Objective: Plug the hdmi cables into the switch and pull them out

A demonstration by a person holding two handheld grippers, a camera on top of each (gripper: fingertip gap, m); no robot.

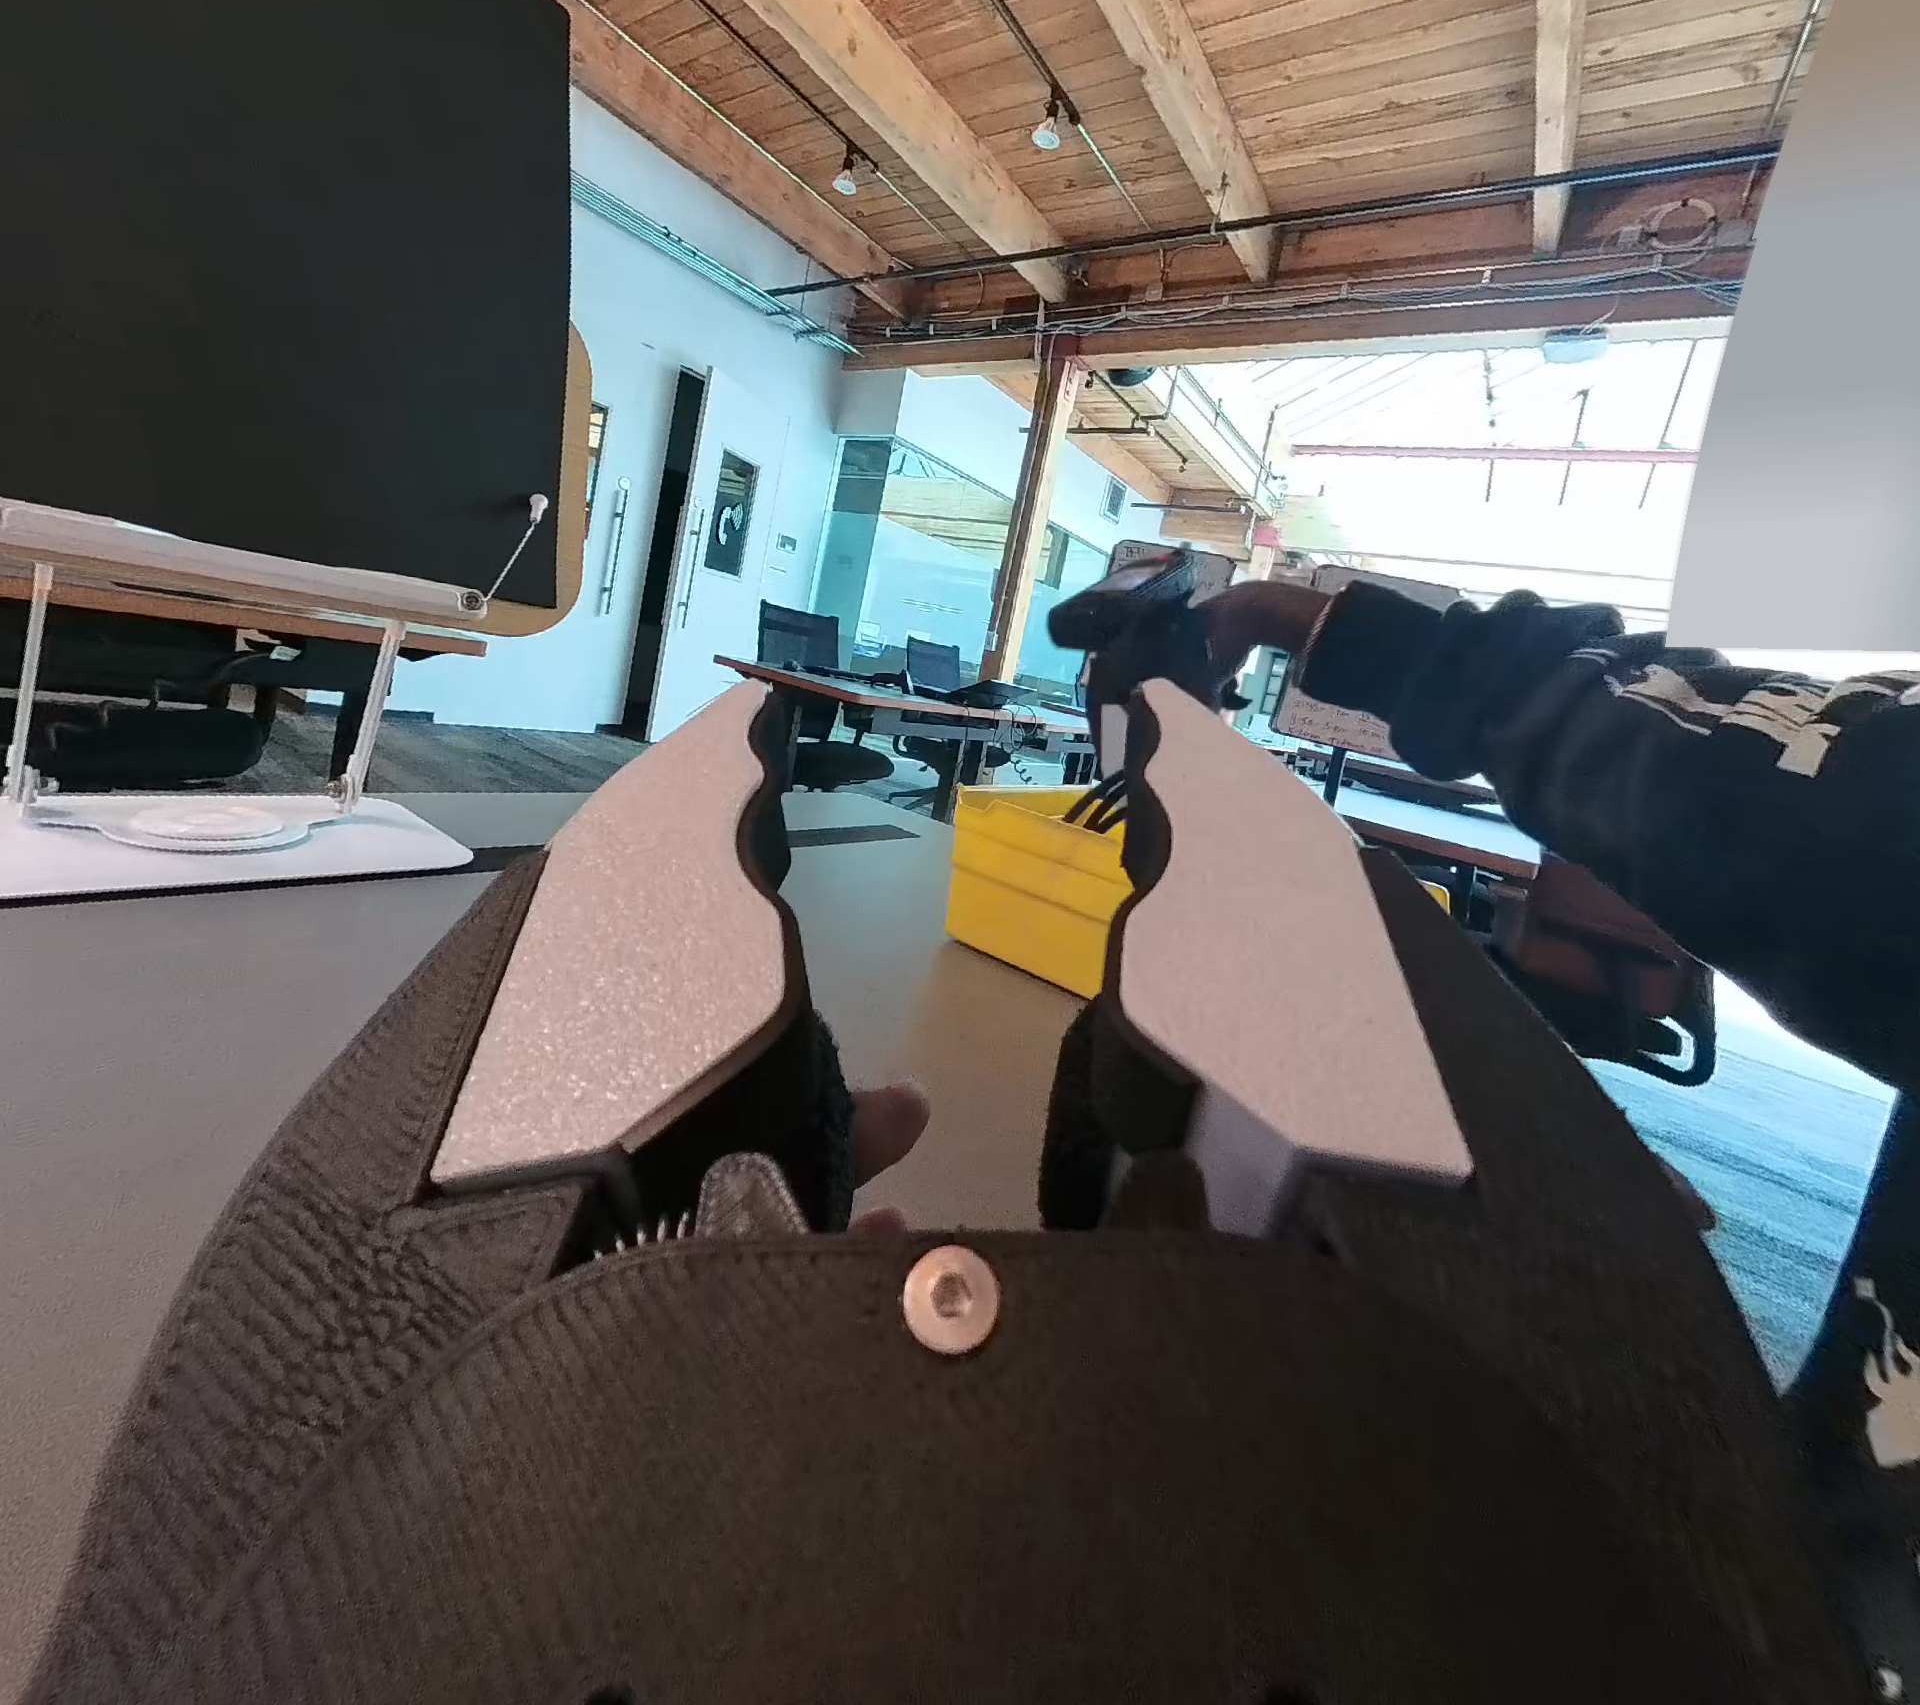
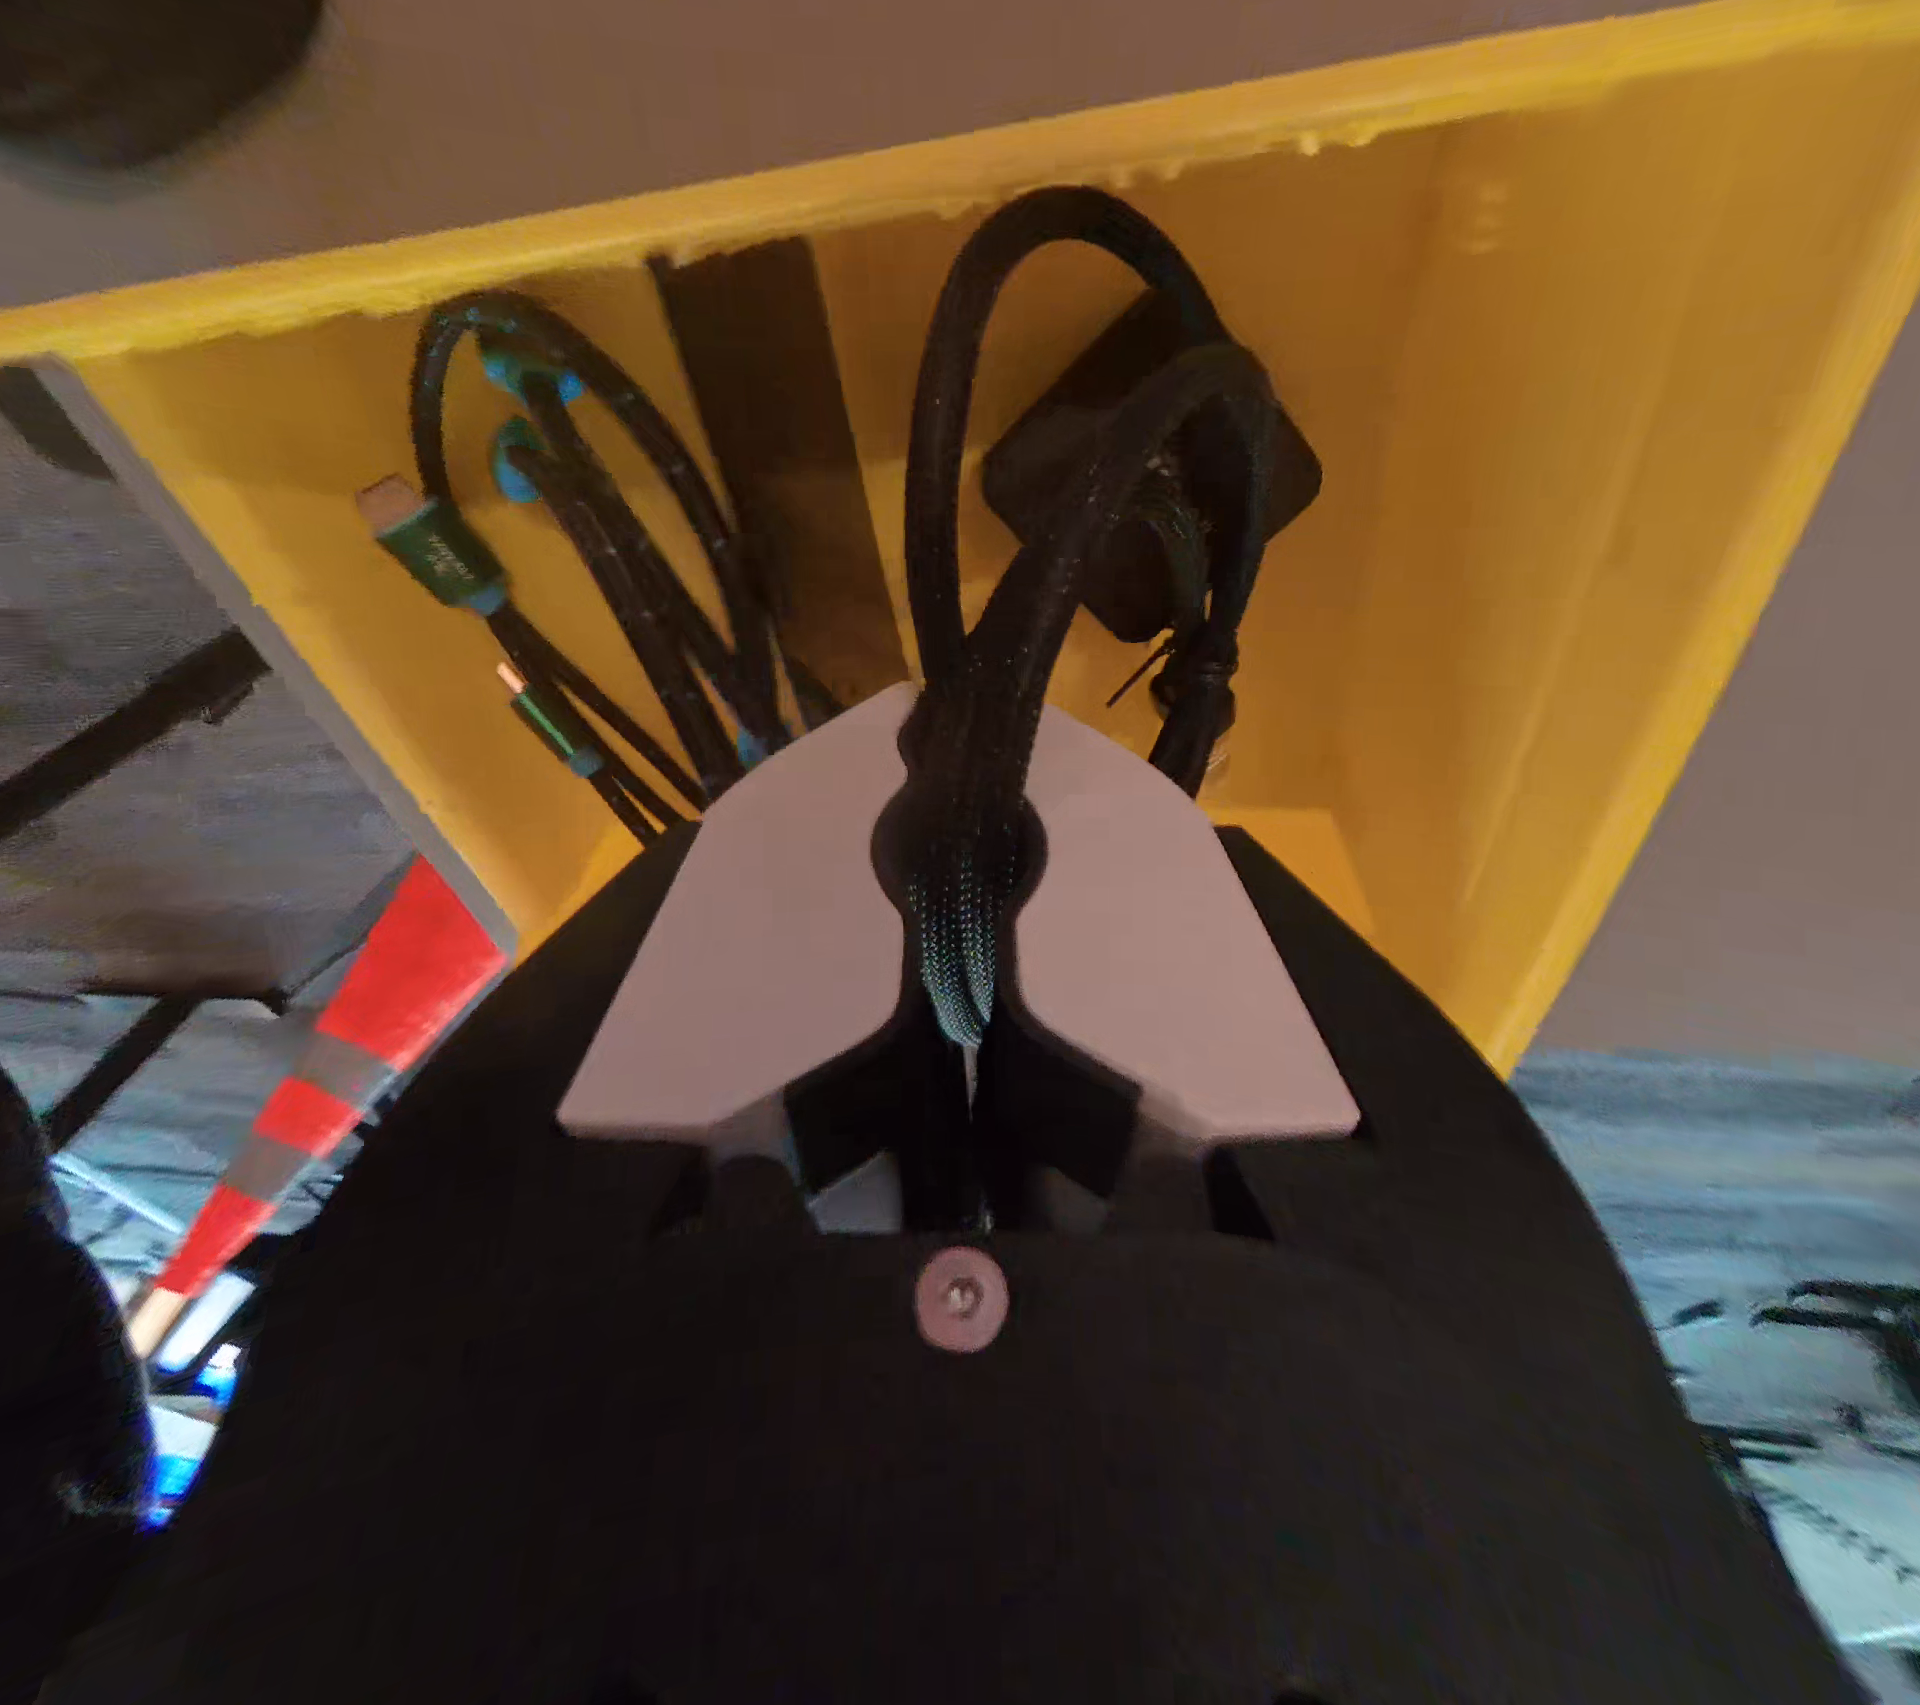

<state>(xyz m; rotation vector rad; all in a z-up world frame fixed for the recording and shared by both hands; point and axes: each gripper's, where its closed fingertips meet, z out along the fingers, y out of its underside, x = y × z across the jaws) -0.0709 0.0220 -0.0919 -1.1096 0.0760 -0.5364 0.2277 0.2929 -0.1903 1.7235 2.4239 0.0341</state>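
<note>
The right tool (image 2: pixel 961 782) pinches a doubled loop of black braided cable (image 2: pixel 961 824) over the yellow bin (image 2: pixel 1558 512), which stands near the surface's (image 1: pixel 312 1032) far right edge; the left tool (image 1: pixel 961 762) hovers spread and empty. Inside the bin lie the black switch (image 2: pixel 1153 450) and green-shelled hdmi plugs (image 2: pixel 436 559). The cable looks light, limp and springy, so the stiff plug shell seems the better hold; its small print is unreadable.

Black ribbed hand-held gripper (image 1: pixel 951 720), grey fingers (image 1: pixel 644 928), silver screw (image 1: pixel 951 1299), black patterned sleeve (image 1: pixel 1621 782).
</note>
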